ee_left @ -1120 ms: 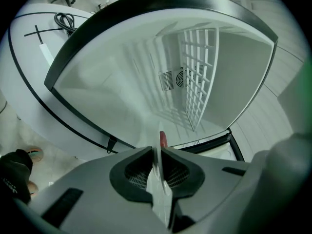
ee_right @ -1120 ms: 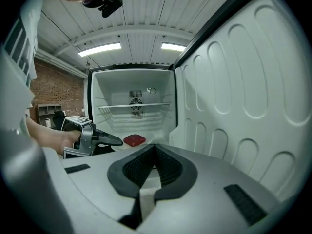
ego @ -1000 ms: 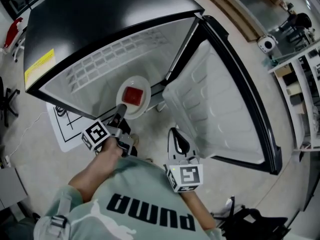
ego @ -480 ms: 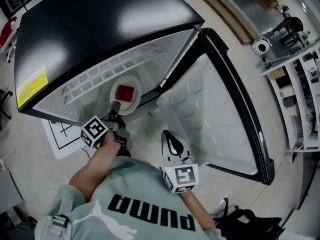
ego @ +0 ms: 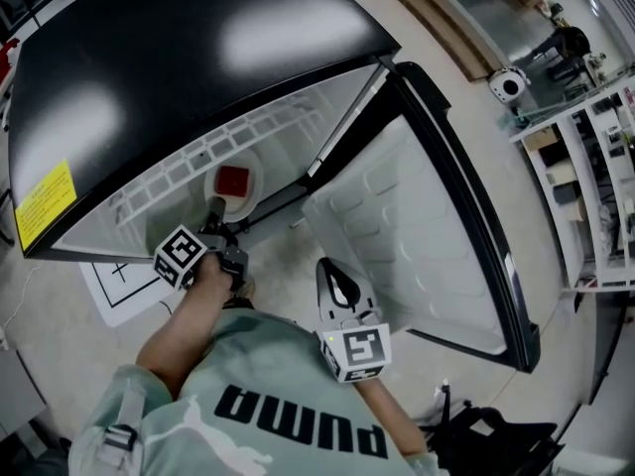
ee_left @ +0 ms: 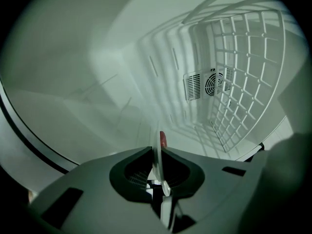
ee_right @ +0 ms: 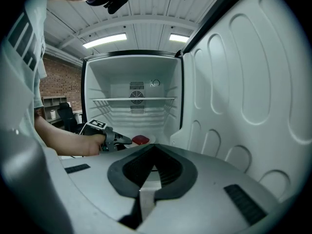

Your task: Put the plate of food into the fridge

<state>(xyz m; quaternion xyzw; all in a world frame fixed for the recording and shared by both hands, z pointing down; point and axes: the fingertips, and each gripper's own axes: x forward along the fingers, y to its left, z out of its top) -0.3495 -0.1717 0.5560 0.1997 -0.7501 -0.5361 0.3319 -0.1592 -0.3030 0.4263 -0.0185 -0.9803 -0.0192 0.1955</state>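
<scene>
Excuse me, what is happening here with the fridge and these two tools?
A person stands at an open fridge with a gripper in each hand. The left gripper is shut on the rim of a white plate carrying red food, and holds it just inside the fridge, not yet released. The right gripper is shut and empty, hanging outside near the door.

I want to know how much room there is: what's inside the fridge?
A wire shelf, a fan vent on the back wall, and the plate of red food in the left gripper's jaws. From the right gripper view, the arm covers the fridge's lower left.
</scene>
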